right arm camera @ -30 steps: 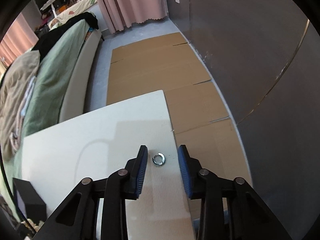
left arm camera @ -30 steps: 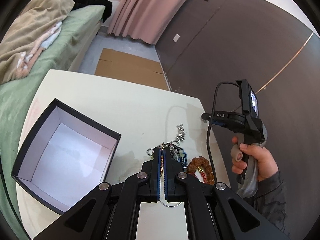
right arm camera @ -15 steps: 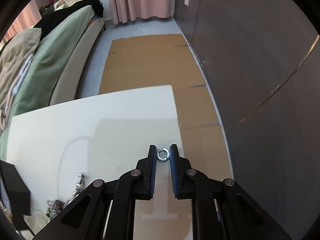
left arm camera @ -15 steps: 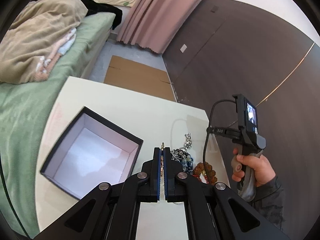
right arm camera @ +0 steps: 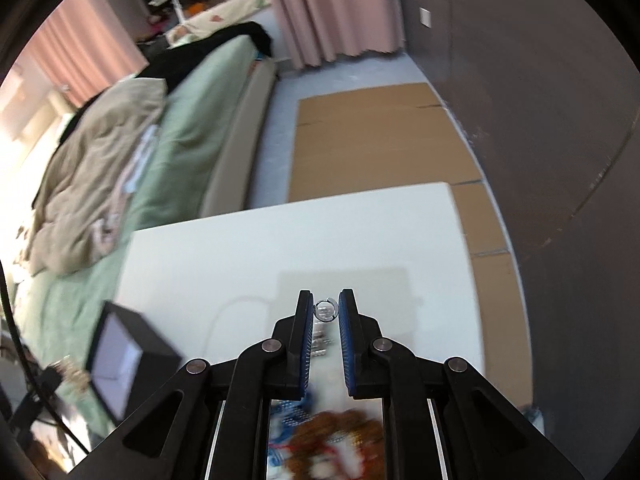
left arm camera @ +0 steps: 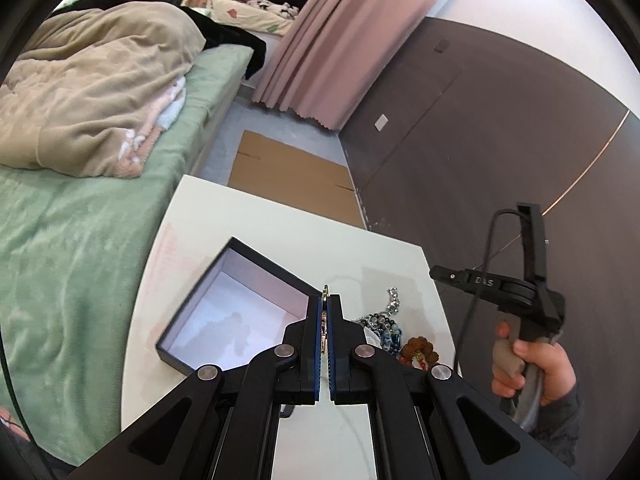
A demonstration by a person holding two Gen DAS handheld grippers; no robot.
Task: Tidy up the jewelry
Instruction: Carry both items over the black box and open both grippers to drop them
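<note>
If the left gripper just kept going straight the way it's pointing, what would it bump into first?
Probably the open black box. The left gripper, shut on a thin gold piece, points toward the box's near right corner and down at the white table, though depth is hard to judge.

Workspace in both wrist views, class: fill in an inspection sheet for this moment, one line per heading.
Surface: white table, beside a green bed.
Job's things: open black box, pale inside, nothing seen in it; heap of bead bracelets and a brown bead bracelet right of it.
Clutter: nothing seen.
Grippers: left gripper shut on a thin gold piece; right gripper pinching a silver ring.
Cables: black cable looping off the right handle.
Surroundings: pink curtain, dark wall, cardboard on the floor.
</note>
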